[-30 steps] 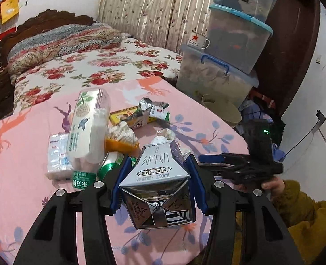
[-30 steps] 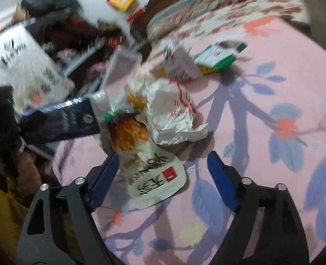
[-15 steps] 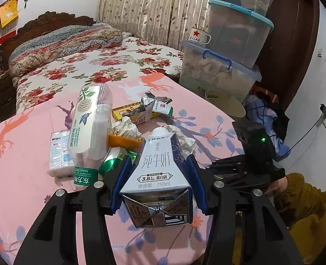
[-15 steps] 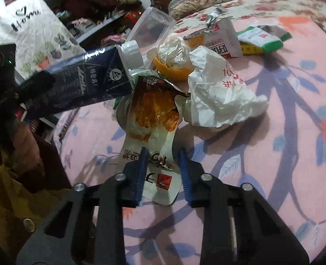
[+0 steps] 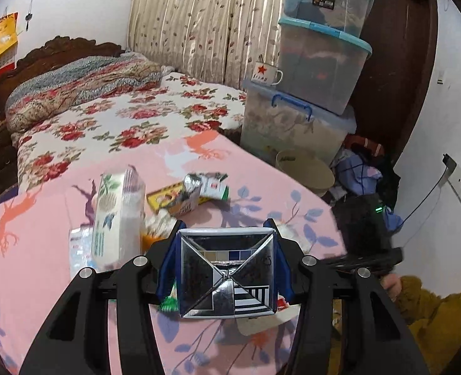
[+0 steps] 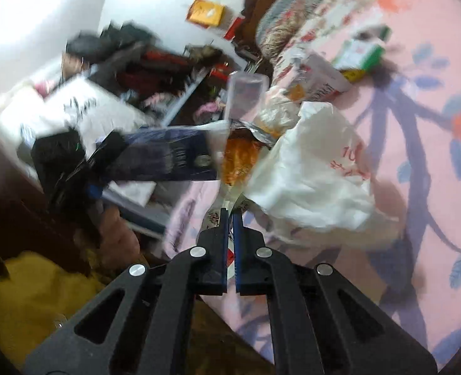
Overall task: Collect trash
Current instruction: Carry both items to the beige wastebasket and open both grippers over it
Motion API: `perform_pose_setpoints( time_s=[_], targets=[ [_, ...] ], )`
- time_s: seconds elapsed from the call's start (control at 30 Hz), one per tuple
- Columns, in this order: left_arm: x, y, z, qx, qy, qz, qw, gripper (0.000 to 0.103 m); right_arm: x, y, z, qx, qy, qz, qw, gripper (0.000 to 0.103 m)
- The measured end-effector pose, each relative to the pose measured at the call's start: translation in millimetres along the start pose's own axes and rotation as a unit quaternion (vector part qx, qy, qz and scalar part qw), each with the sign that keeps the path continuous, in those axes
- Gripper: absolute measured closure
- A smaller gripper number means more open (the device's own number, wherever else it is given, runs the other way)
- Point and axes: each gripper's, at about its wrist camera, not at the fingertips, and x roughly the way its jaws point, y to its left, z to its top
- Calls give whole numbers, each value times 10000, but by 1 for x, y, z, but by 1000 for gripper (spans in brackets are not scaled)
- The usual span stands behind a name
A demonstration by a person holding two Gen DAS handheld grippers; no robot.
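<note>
A dark blue milk carton (image 5: 227, 276) sits between the blue pads of my left gripper (image 5: 225, 268), which is shut on it; its silver folded bottom faces the camera. The right wrist view shows this carton (image 6: 168, 159) held over the table's edge. My right gripper (image 6: 229, 215) is shut on the end of an orange and white snack wrapper (image 6: 236, 159), next to a crumpled white bag (image 6: 311, 181). On the pink tablecloth (image 5: 43, 250) also lie a clear plastic pack with a green label (image 5: 118, 215), a yellow flat box (image 5: 164, 195) and a foil carton (image 5: 193, 189).
A bed with a flowered cover (image 5: 121, 125) stands behind the table. Three stacked storage boxes (image 5: 318, 62) and a beige bucket (image 5: 305, 172) are on the right. A person's yellow sleeve (image 5: 433, 312) is at the lower right. Cluttered shelves (image 6: 136, 62) lie beyond the table's edge.
My right gripper's jaws have closed on the snack wrapper's end and the gripper has rolled. The left gripper has risen with the milk carton, which now shows only its bottom.
</note>
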Motion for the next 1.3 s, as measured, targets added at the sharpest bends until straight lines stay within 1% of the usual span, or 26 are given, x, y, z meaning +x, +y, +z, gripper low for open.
perform_pose_setpoints(
  time_s=[0.03, 0.1, 0.17, 0.2, 0.23, 0.27, 0.3, 0.33, 0.37, 0.4, 0.43, 0.5, 0.53, 0.57, 0.63, 0.73, 0.77, 0.87, 0.97, 1.03, 1.07, 1.1, 1.13, 1.17, 1.2, 1.3],
  targets=[
    [2, -2, 3, -4, 0, 15, 10000, 55, 0, -10, 2, 226, -66, 71, 9997, 98],
    [7, -6, 8, -28, 23, 43, 10000, 55, -2, -35, 10, 939, -347, 585, 9933, 98],
    [12, -9, 11, -54, 46, 69, 10000, 55, -2, -45, 14, 1239, -525, 843, 9873, 98],
    [13, -9, 11, -53, 46, 82, 9999, 55, 0, -47, 16, 1338, -550, 1128, 9830, 98],
    [13, -10, 12, -45, 34, 110, 9999, 55, 3, -48, 17, 1401, -541, 1323, 9798, 98],
    [13, -12, 14, -26, 4, 153, 9999, 55, 6, -47, 18, 1380, -522, 1267, 9809, 97],
    [14, -13, 16, -19, 10, 150, 9999, 55, 9, -42, 21, 1128, -461, 892, 9885, 98],
    [15, -13, 18, -27, 17, 149, 9999, 55, 10, -39, 23, 966, -416, 626, 9925, 98],
    [16, -14, 20, -32, 26, 185, 9998, 55, 15, -42, 23, 1068, -338, 810, 9904, 98],
    [18, -14, 21, -33, 37, 221, 9997, 55, 18, -46, 23, 1272, -314, 1235, 9837, 98],
    [18, -14, 22, -38, 39, 235, 9997, 55, 19, -46, 24, 1273, -338, 1251, 9834, 98],
    [20, -15, 24, -69, 44, 246, 9997, 55, 22, -45, 29, 1082, -336, 830, 9901, 98],
    [21, -14, 25, -80, 49, 244, 9997, 55, 22, -45, 29, 1138, -335, 903, 9888, 98],
    [23, -15, 27, -83, 63, 243, 9997, 55, 12, -45, 29, 1131, -379, 982, 9880, 98],
    [26, -16, 30, -54, 77, 238, 9997, 55, -4, -39, 33, 915, -581, 884, 9902, 98],
    [35, -23, 43, 55, 130, 125, 9998, 55, -37, -26, 42, 513, -996, 481, 9925, 98],
    [40, -26, 48, 97, 154, 65, 9998, 55, -56, -23, 42, 379, -1204, 270, 9916, 98],
    [66, -50, 72, 446, 202, -251, 9985, 55, -102, -28, 45, 305, -1691, -104, 9851, 98],
    [104, -81, 95, 784, 267, -612, 9947, 55, -158, -40, 46, 422, -2341, -592, 9695, 98],
    [133, -101, 110, 914, 371, -886, 9912, 55, -193, -47, 47, 515, -2807, -1110, 9520, 98],
    [157, -116, 122, 978, 459, -1068, 9884, 55, -213, -53, 47, 615, -3100, -1525, 9364, 98],
    [172, -124, 129, 1007, 517, -1156, 9868, 55, -227, -58, 48, 720, -3283, -1757, 9253, 98],
    [193, -136, 137, 1012, 596, -1252, 9852, 55, -243, -67, 50, 882, -3499, -1995, 9110, 98],
    [221, -149, 147, 990, 725, -1372, 9829, 55, -249, -71, 52, 985, -3615, -2161, 9016, 98],
    [238, -158, 151, 983, 818, -1415, 9816, 55, -257, -77, 54, 1068, -3701, -2359, 8922, 98],
    [308, -184, 164, 896, 1201, -1390, 9789, 55, -265, -93, 64, 1166, -3671, -2897, 8762, 97]
  ],
)
